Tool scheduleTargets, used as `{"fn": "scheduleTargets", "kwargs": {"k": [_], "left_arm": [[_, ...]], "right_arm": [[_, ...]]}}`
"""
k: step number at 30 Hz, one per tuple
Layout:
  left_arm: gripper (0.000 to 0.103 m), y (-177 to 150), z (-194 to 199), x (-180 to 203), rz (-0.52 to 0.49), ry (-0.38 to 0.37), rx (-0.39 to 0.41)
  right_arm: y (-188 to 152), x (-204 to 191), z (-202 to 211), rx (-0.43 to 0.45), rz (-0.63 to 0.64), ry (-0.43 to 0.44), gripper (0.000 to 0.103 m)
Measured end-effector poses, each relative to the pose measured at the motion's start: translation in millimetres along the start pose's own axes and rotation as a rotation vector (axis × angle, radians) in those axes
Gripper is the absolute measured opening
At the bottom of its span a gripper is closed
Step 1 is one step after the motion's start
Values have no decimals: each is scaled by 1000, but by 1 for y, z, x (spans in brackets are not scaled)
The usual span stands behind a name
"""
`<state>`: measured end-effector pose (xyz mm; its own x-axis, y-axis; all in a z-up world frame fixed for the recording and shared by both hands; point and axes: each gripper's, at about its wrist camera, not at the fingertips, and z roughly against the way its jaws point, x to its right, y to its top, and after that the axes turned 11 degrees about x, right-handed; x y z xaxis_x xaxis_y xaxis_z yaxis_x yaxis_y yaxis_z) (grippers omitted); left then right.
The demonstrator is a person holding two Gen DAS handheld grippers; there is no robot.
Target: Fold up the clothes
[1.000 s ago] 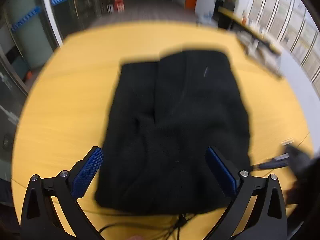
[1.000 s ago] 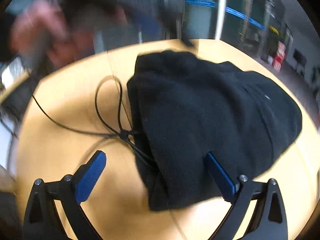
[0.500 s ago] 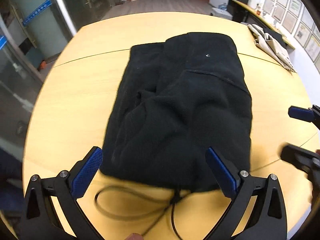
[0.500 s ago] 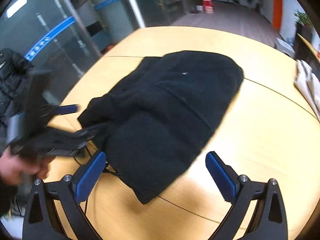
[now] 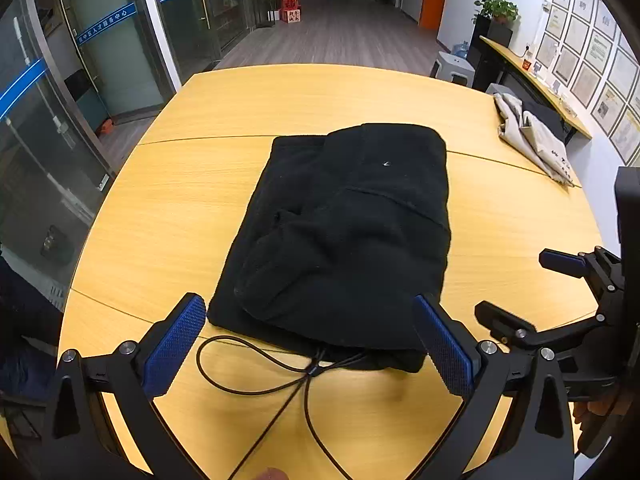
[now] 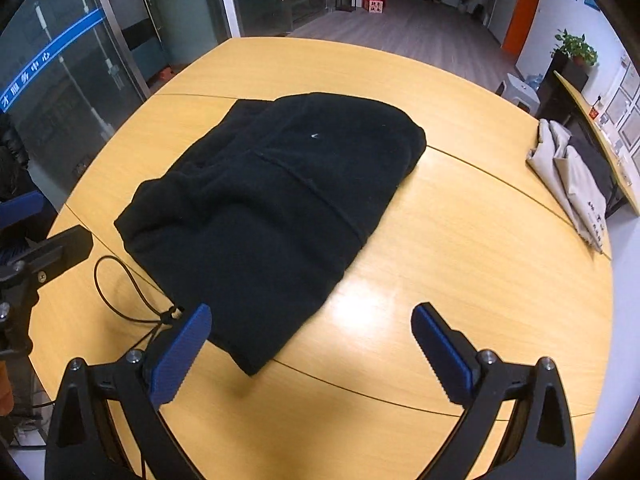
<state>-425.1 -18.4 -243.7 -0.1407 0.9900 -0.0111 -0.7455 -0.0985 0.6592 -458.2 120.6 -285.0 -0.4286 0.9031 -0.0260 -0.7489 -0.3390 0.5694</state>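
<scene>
Both grippers have drawn back from the black fleece garment (image 5: 344,236) since a second ago, when the left one hung right over its near end and the right one straddled its corner; the views are now sharp. Folded into a thick rectangle, the garment lies flat on the yellow wooden table (image 5: 168,216), just ahead of the left gripper (image 5: 320,344), whose blue-padded fingers are spread wide with nothing between them. A thin black drawcord (image 5: 256,368) trails out from under the garment's near edge and loops on the tabletop between those fingers. From the right gripper (image 6: 312,340) the garment (image 6: 272,208) sits ahead and to the left, its near corner reaching in between the fingers; these too are spread apart and hold nothing. That gripper appears at the right edge of the left view (image 5: 560,292). Farther off to the right, near the table's rim, lies a heap of beige cloth (image 6: 576,176).
</scene>
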Motion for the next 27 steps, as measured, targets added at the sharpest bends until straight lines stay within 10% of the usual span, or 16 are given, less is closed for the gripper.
{"fn": "scheduleTargets", "kwargs": {"k": [27], "left_arm": [[103,2,3,2,-8,-3,3]], "right_arm": [[-4,-9,1,-36,40,-83,102]]}}
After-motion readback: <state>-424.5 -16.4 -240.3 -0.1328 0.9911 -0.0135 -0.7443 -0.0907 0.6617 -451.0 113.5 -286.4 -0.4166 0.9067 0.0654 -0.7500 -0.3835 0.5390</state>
